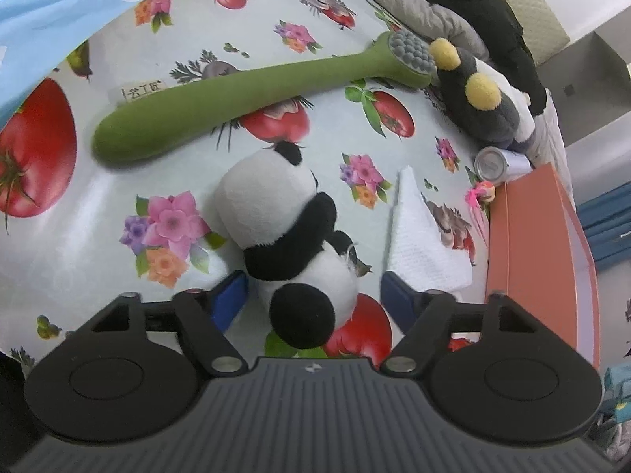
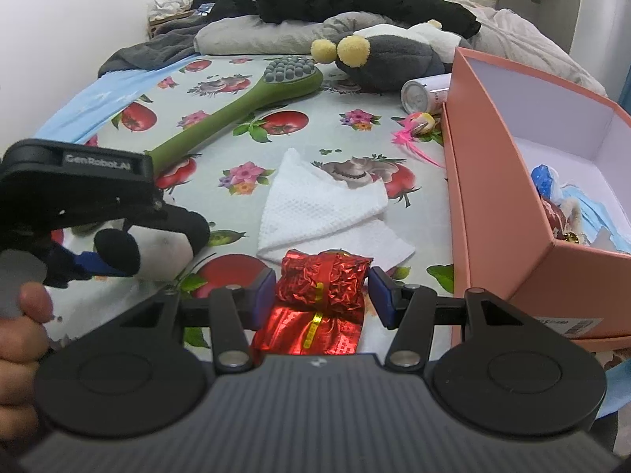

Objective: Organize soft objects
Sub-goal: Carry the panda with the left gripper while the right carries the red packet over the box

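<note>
We work on a bed covered with a tomato-and-flower printed cloth (image 2: pixel 299 118); a pink box (image 2: pixel 501 181) stands open at the right to receive items. Our right gripper (image 2: pixel 321 295) straddles a crinkled red foil packet (image 2: pixel 323 283), pads beside it; contact cannot be confirmed. Our left gripper (image 1: pixel 315 295) is released around the plush panda (image 1: pixel 288 228), which lies on its side, black limbs forward.

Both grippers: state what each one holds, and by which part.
Right gripper grips the red foil packet by the sides of its crumpled top. Left gripper holds nothing; its jaws straddle the panda plush without pinching it.
</note>
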### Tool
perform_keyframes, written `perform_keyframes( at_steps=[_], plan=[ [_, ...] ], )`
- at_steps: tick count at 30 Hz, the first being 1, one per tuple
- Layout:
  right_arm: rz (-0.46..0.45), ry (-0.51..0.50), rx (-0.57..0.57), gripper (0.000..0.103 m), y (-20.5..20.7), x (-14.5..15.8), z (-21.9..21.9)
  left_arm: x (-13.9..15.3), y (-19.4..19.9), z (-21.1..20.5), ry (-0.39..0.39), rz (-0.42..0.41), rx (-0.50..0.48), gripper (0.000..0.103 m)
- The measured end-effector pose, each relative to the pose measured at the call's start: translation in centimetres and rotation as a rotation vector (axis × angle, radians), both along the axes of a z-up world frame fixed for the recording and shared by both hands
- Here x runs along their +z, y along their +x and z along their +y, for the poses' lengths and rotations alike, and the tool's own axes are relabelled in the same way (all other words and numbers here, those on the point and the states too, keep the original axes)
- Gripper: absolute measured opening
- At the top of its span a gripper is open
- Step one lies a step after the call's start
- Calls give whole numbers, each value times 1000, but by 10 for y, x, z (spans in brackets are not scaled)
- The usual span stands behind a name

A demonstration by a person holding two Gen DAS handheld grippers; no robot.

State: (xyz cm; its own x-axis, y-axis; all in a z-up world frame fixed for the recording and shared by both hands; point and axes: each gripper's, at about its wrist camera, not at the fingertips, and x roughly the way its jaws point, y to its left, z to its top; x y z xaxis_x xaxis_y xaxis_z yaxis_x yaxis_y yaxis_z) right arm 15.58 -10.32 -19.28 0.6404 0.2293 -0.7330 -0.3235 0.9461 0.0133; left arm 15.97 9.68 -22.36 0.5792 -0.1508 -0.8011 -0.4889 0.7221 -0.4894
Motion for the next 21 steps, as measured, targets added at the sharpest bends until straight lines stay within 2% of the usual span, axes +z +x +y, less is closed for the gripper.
perform_keyframes(
  at_steps=[3, 6, 21],
  plan=[
    [3, 3, 1, 55, 0, 0, -1, -1, 0, -2, 4, 5, -14, 59],
    [-4, 7, -1, 55, -1, 4, -2, 1, -1, -3, 12, 1, -24, 56],
    [-64, 43, -24, 55, -19, 36, -15, 40, -26, -10, 67, -74, -99, 51]
  ],
)
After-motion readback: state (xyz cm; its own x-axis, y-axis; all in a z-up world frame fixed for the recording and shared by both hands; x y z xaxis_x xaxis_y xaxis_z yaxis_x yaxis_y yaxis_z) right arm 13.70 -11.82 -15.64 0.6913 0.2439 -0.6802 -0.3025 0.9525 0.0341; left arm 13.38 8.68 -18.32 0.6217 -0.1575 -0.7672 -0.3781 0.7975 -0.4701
